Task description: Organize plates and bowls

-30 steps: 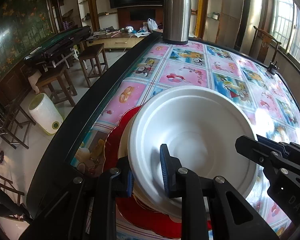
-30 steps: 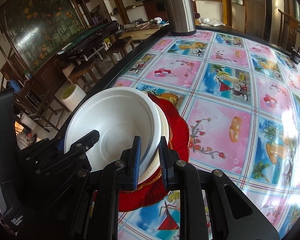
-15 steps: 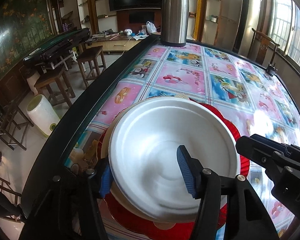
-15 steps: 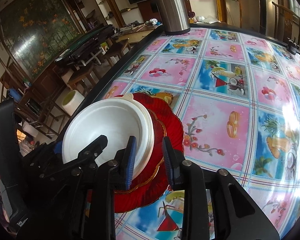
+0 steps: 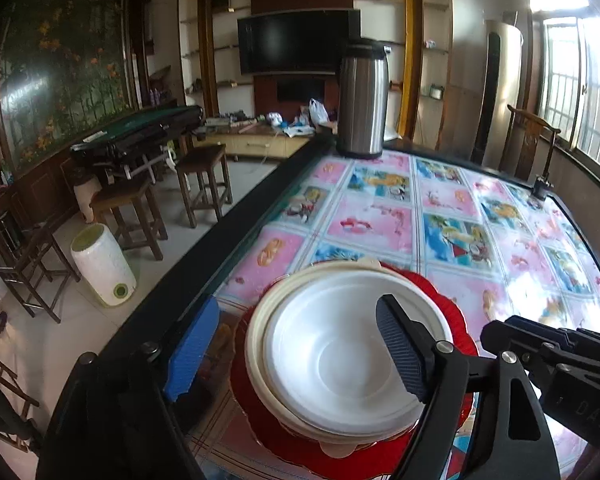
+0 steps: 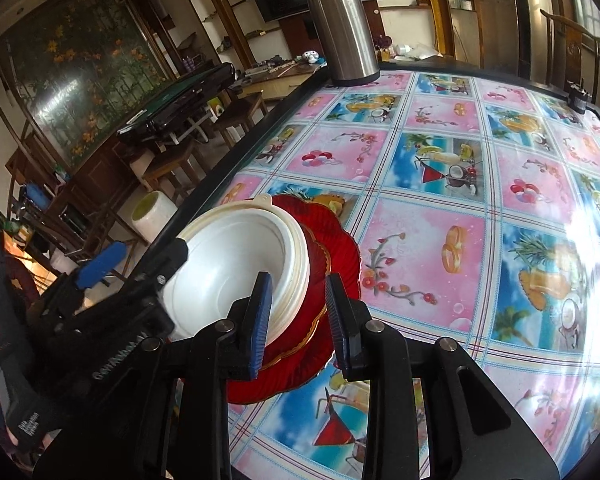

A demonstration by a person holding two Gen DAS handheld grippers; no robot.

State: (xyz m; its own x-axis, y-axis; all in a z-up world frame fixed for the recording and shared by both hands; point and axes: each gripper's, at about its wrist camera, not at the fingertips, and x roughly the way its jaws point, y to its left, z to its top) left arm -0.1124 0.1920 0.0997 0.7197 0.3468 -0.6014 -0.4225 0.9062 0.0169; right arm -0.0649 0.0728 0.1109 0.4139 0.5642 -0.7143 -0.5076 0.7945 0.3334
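A white foam bowl [image 5: 340, 360] sits nested in a cream bowl [image 5: 256, 344], stacked on red scalloped plates [image 5: 456, 308] near the table's left edge. The stack also shows in the right wrist view: white bowl [image 6: 224, 264], red plates [image 6: 340, 252]. My left gripper [image 5: 296, 354] is open, its blue pads wide apart on either side of the bowl, holding nothing. My right gripper [image 6: 298, 316] is open and empty, its jaws standing either side of the right rim of the stack.
A steel thermos [image 5: 362, 100] stands at the table's far end. The glass-topped table [image 6: 460, 200] has a pink and blue patterned cloth and a black rim [image 5: 244, 220]. Stools [image 5: 204, 180] and a white bin [image 5: 102, 264] stand on the floor at left.
Both grippers let go of the white bowl, opened wide and drew back and up. The bowl now rests nested in the stack on the red plates.
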